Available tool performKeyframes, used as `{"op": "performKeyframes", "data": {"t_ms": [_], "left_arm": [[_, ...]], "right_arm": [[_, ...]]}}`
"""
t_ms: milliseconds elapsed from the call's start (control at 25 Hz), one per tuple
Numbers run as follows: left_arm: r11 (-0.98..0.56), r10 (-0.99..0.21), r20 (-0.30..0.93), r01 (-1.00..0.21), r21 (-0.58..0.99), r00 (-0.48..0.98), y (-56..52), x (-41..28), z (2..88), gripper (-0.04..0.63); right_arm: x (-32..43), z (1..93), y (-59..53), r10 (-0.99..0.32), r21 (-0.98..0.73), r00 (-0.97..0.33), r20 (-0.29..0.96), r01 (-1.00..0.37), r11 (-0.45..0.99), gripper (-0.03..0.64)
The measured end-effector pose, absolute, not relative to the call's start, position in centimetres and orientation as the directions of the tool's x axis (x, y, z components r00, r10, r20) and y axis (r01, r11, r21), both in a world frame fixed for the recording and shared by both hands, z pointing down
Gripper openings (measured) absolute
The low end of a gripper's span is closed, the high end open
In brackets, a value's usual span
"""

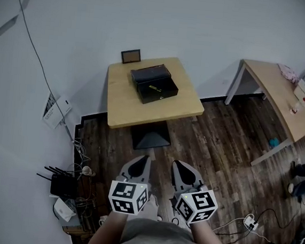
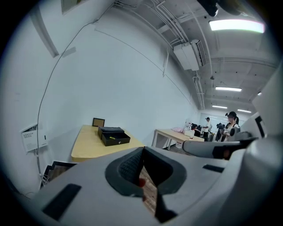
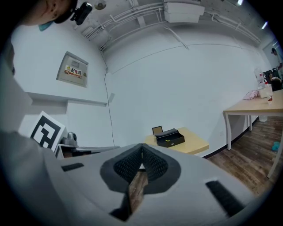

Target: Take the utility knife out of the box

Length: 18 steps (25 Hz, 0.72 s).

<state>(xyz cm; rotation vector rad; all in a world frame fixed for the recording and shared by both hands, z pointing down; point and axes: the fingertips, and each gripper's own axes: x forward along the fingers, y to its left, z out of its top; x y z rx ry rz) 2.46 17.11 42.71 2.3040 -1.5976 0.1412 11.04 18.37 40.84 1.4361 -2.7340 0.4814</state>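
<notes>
A black box [image 1: 153,84] lies open on a small wooden table [image 1: 123,106] in the head view, lid tipped back. A small yellowish utility knife [image 1: 154,88] rests inside it. My left gripper [image 1: 143,158] and right gripper [image 1: 178,163] hang side by side close to my body, well short of the table, over the wooden floor. Both point toward the box, and each has its jaws shut with nothing between them. The left gripper [image 2: 143,151] sees the box [image 2: 113,136] far ahead. So does the right gripper [image 3: 142,146], with the box [image 3: 170,138] and knife [image 3: 168,140] beyond it.
A small dark frame [image 1: 131,55] stands at the table's back edge. A longer wooden table [image 1: 278,98] stands to the right, with a person's feet [image 1: 302,179] near it. A router and cables [image 1: 63,185] lie by the left wall, a power strip [image 1: 250,223] at the right. People [image 2: 230,126] stand far off.
</notes>
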Motion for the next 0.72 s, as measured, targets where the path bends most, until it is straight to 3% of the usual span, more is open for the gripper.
{"op": "performKeyframes", "data": {"t_ms": [720], "left_arm": [[-0.368, -0.868, 0.265, -0.902, 0.227, 0.42, -0.8, -2.1, 42.2, 0.004]], "right_arm": [[5.1, 39.1, 0.3, -0.805, -0.213, -0.572, 0.156, -0.816, 0.538, 0.0]]}}
